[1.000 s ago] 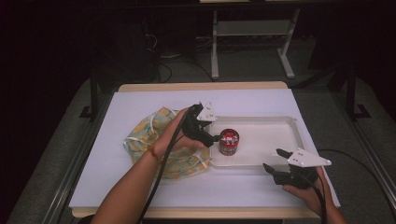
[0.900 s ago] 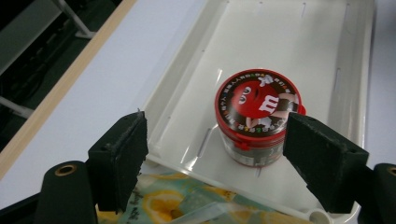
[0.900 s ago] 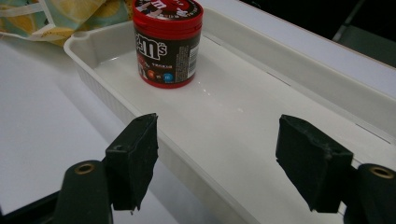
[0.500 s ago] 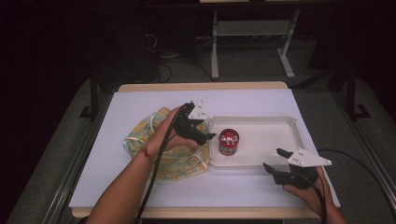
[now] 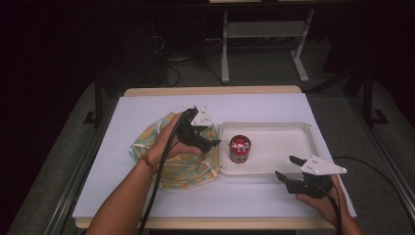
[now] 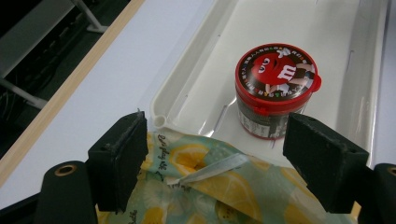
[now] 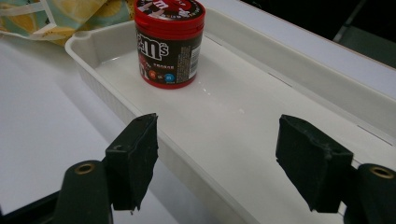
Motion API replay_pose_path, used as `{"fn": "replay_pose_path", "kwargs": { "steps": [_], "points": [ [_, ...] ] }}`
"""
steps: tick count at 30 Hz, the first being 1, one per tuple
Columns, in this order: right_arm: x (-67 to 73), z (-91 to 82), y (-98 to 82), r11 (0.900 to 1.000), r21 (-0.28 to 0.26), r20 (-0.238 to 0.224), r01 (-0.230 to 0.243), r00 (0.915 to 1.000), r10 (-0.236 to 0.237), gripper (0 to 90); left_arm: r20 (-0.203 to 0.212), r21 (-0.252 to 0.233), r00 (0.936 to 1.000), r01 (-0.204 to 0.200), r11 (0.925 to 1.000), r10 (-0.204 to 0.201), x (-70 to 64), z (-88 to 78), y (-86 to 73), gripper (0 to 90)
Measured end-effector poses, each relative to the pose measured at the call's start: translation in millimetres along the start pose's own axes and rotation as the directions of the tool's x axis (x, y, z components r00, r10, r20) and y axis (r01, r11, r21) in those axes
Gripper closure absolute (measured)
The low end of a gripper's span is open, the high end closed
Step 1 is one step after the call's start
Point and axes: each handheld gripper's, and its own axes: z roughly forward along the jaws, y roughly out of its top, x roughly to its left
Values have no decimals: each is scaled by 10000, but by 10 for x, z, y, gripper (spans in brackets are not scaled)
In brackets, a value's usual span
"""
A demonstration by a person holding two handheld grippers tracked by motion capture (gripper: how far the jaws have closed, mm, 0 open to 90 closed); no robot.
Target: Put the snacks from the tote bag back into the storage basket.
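Note:
A red-lidded candy tub (image 5: pixel 240 148) stands upright at the left end of a white tray (image 5: pixel 281 128). My left gripper (image 5: pixel 210 137) hovers open over a lemon-print cloth bag (image 5: pixel 147 140), just left of the tray. In the left gripper view its jaws stand wide apart around nothing, with the tub (image 6: pixel 275 88) beyond them, in the tray (image 6: pixel 201 79), past the bag (image 6: pixel 210 184). My right gripper (image 5: pixel 285 166) is open at the tray's front right edge. The right gripper view has the tub (image 7: pixel 169 44) far ahead in the tray (image 7: pixel 243 116).
The tray and bag lie on a white sheet (image 5: pixel 147 105) covering a wooden-edged table (image 5: pixel 210 90). A metal stand (image 5: pixel 264 34) and cables sit on the dark floor behind. Bare tray floor (image 5: pixel 284 149) stretches right of the tub.
My left gripper has drawn back a little to the left, away from the tub, and stays open. The tub and right gripper have hardly moved.

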Motion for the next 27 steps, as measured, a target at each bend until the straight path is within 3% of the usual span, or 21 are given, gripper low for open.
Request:
{"fn": "replay_pose_path", "kwargs": {
  "steps": [27],
  "points": [
    [9, 23, 8, 10000, 27, -18, 50, 10000, -50, 290, -235, 206, 9997, 52, 9998, -47, 61, -108, -157, 215]
  ]
}}
